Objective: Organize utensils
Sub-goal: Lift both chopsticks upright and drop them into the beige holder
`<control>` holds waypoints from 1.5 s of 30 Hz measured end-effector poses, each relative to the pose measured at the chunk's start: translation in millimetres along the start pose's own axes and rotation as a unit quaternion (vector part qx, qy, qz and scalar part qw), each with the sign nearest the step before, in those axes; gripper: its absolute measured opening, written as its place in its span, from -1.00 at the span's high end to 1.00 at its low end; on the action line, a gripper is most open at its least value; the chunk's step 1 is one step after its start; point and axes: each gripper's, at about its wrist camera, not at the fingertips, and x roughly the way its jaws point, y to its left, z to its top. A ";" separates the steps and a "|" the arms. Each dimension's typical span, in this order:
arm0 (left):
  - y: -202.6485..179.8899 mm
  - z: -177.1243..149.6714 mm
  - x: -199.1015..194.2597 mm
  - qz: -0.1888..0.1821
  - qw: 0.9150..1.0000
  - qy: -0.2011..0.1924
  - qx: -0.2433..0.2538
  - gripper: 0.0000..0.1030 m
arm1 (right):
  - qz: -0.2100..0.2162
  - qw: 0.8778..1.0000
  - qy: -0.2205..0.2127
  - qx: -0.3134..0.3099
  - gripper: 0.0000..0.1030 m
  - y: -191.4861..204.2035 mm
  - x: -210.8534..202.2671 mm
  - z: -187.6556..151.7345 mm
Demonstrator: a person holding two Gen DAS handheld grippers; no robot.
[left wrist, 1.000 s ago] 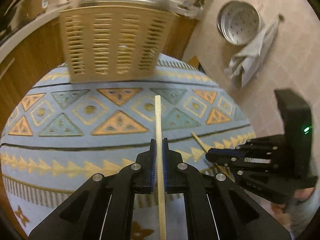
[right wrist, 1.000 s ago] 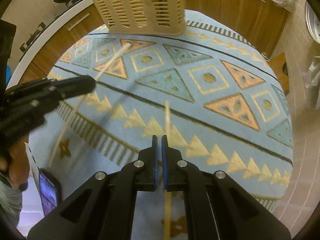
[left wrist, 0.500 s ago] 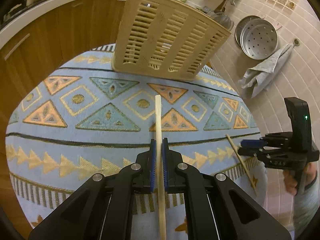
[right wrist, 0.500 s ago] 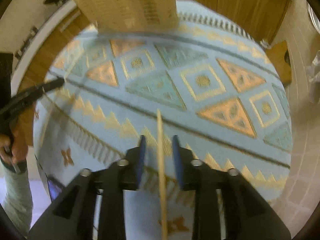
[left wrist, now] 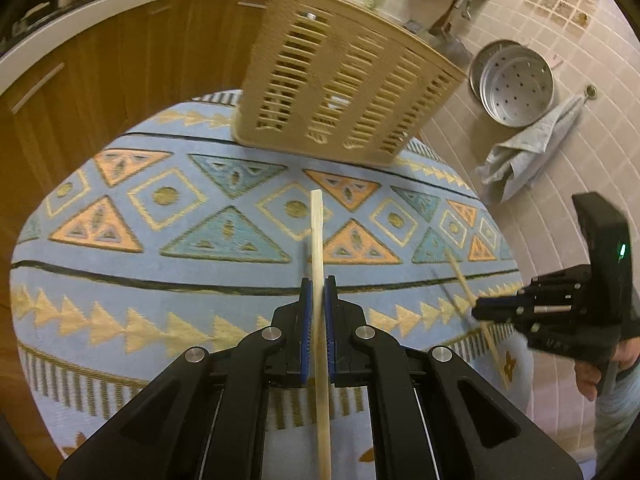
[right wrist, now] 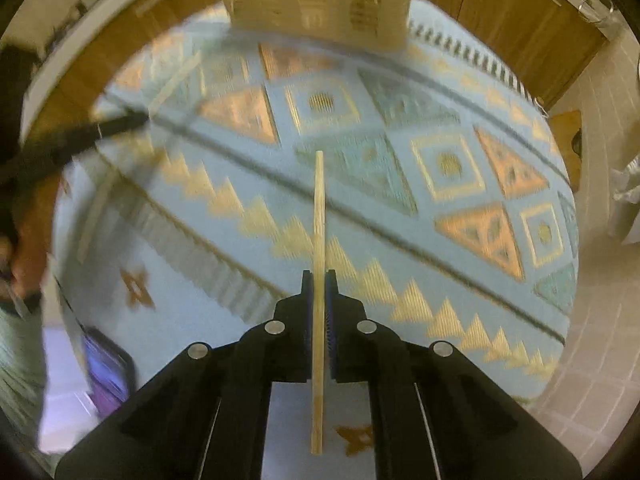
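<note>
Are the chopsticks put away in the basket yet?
Not yet. The left claw pinches one chopstick and the right claw pinches the other chopstick, both off the rug. Left to do: carry them to the basket.

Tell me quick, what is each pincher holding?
Left gripper: closed on a chopstick.
Right gripper: closed on another chopstick.

Rug (left wrist: pixel 120 304): light blue, orange and teal triangles, cream-outlined squares with tan dots, yellow zigzag band, dark lines. Slotted basket (left wrist: pixel 340 96) at 12 o'clock: beige. Chopstick (left wrist: pixel 318 248): pale wood. Cabinets (left wrist: pixel 100 80): brown wood. Steamer pan (left wrist: pixel 516 84) at 2 o'clock: silver, dotted holes. Towel (left wrist: pixel 528 148): grey.
</note>
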 end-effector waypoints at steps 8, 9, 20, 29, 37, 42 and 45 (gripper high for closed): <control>17.9 1.0 3.3 0.044 0.999 -0.001 -0.022 0.93 | -0.003 0.999 -0.008 0.046 0.92 -11.0 16.9 30.6; 19.7 -0.3 6.2 0.054 0.998 0.002 -0.024 0.92 | -0.003 0.999 -0.006 0.047 0.92 -12.4 19.3 31.7; 28.4 13.3 24.8 0.011 0.996 0.086 -0.010 0.72 | 0.004 0.999 0.034 0.028 0.40 -9.4 27.6 37.6; -12.9 15.0 38.3 0.125 0.981 0.120 0.091 0.92 | -0.052 0.998 0.034 -0.018 0.91 23.4 38.0 37.7; -16.9 6.6 16.2 0.087 0.994 0.025 0.065 0.93 | 0.007 1.000 -0.006 -0.008 0.91 22.1 19.9 30.6; -24.2 13.1 -28.3 0.042 0.995 -0.080 0.045 0.93 | 0.061 0.994 -0.091 -0.021 0.91 27.0 -23.2 23.2; -33.3 25.1 -60.4 0.022 0.987 -0.156 0.041 0.93 | 0.093 0.984 -0.152 -0.028 0.91 25.6 -56.6 25.4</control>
